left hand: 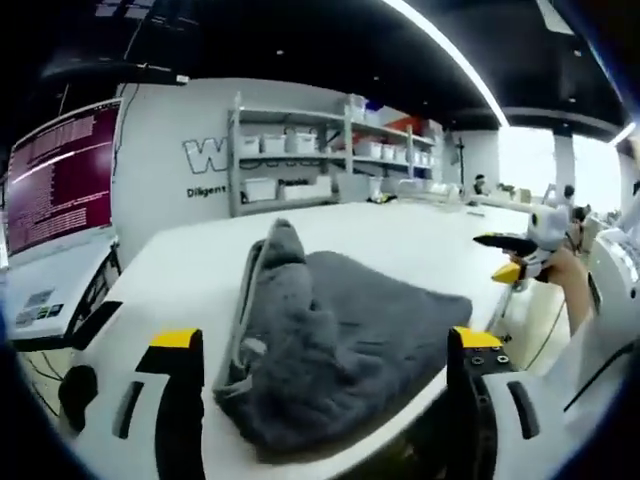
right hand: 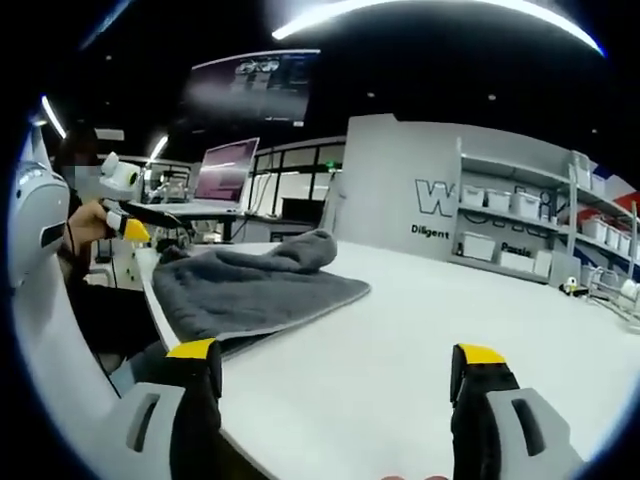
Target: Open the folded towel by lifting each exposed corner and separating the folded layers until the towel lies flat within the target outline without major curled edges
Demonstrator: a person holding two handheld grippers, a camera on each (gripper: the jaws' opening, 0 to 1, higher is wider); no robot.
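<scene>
White table [left hand: 420, 245], grey towel [left hand: 340, 340] folded; shelving [left hand: 320, 150] behind.

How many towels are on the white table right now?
1. A grey towel lies rumpled near the table edge, just ahead of the left tool; in the right gripper view it sits at the table's left end. Its folds could hide another layer.

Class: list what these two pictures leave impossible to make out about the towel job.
- Target outline: none visible on the table in either view; the towel may cover it.
- Towel's near edge: left gripper view, cut off behind the left gripper.
- Wall lettering: both views, blocked by shelves.
- Fold layers: right gripper view, too small.
</scene>
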